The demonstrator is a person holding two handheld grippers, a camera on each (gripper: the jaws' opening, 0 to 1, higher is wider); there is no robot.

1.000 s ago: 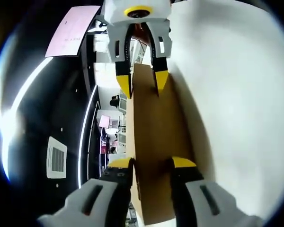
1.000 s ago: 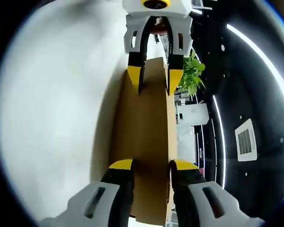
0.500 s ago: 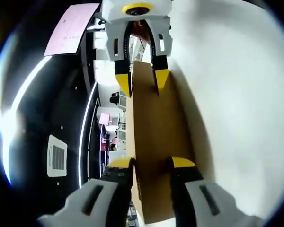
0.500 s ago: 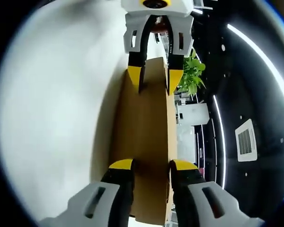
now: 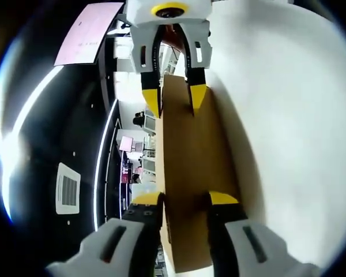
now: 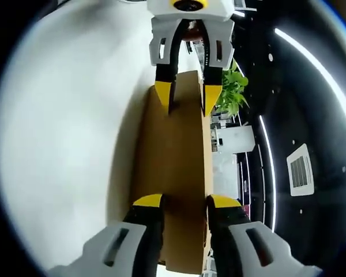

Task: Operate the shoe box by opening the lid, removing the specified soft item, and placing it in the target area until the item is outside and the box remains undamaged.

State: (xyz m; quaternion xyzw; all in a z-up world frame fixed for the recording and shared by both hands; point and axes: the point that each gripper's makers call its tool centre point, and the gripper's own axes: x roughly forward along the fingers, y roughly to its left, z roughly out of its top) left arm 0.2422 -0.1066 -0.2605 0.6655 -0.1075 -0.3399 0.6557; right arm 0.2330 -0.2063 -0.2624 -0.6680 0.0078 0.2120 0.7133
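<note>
A brown cardboard shoe box lid (image 5: 190, 156) stretches away between my two grippers, held by its two ends. In the left gripper view my left gripper (image 5: 184, 199) is shut on the lid's near end, its yellow-tipped jaws on either side of it. At the far end my right gripper (image 5: 174, 101) grips the same lid. The right gripper view mirrors this: my right gripper (image 6: 185, 201) is clamped on the lid (image 6: 176, 150) close by, and my left gripper (image 6: 187, 95) is on the far end. What lies under the lid is hidden.
A white table surface (image 5: 288, 115) (image 6: 63, 127) runs along one side of the lid. On the other side is a dark ceiling with light strips and a vent (image 5: 68, 195) (image 6: 301, 170). A green plant (image 6: 233, 89) and a pink sheet (image 5: 86, 34) show farther off.
</note>
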